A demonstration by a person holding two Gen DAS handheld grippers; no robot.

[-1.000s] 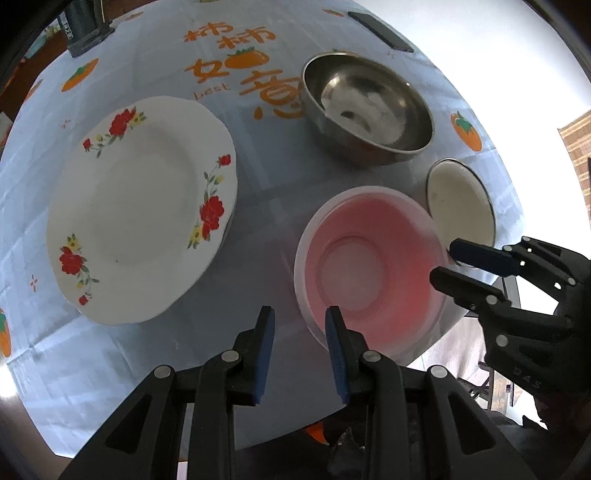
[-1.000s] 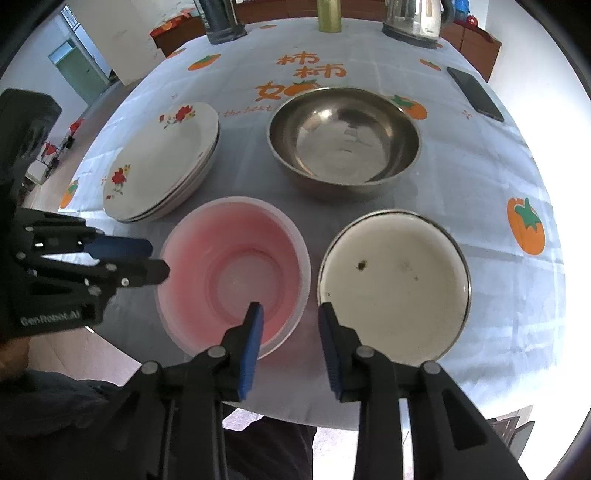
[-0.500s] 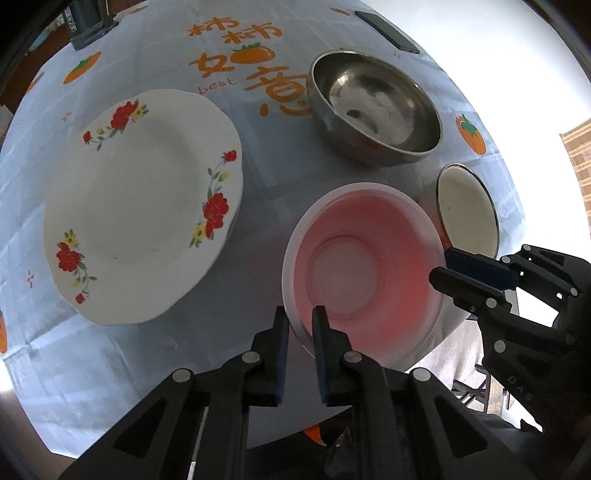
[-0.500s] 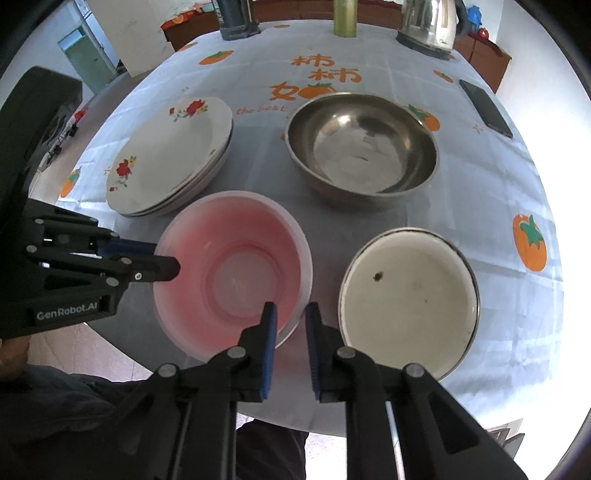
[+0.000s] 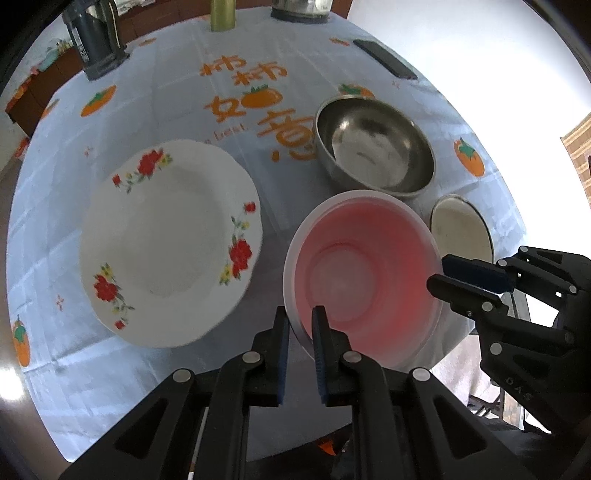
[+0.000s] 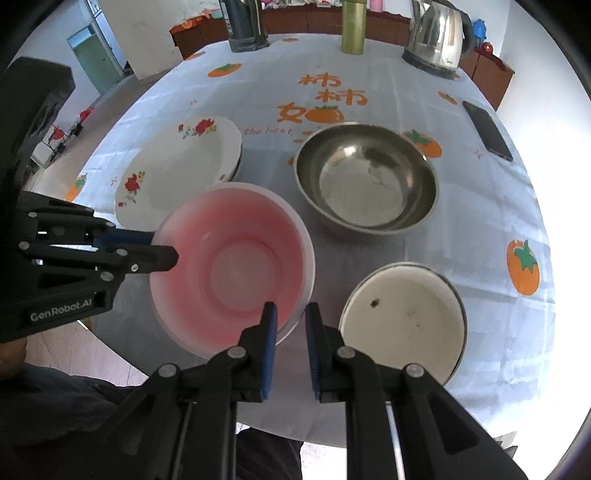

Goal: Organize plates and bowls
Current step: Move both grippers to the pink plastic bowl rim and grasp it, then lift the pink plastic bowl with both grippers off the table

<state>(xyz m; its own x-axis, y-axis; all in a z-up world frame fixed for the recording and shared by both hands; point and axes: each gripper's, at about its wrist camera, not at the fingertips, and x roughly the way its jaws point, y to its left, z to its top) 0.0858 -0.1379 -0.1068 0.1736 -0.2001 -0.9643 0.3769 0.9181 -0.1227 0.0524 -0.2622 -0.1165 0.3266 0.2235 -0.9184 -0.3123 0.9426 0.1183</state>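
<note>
1. Both grippers have their fingers pinched on the rim of the pink bowl: the left gripper on its left edge, one finger inside and one outside, the right gripper on the opposite edge in the same way.
2. Held between them, the pink bowl sits over the near edge of the table, tilted slightly, its opening up.
3. Beyond it stands the steel bowl, their rims close together in the left wrist view.
4. A white enamel bowl rests just right of the pink bowl, near the table edge.
5. Flowered plates are stacked to the left, close beside the pink bowl.
6. Bare cloth lies behind the steel bowl, up to a phone, kettle and bottle.
</note>
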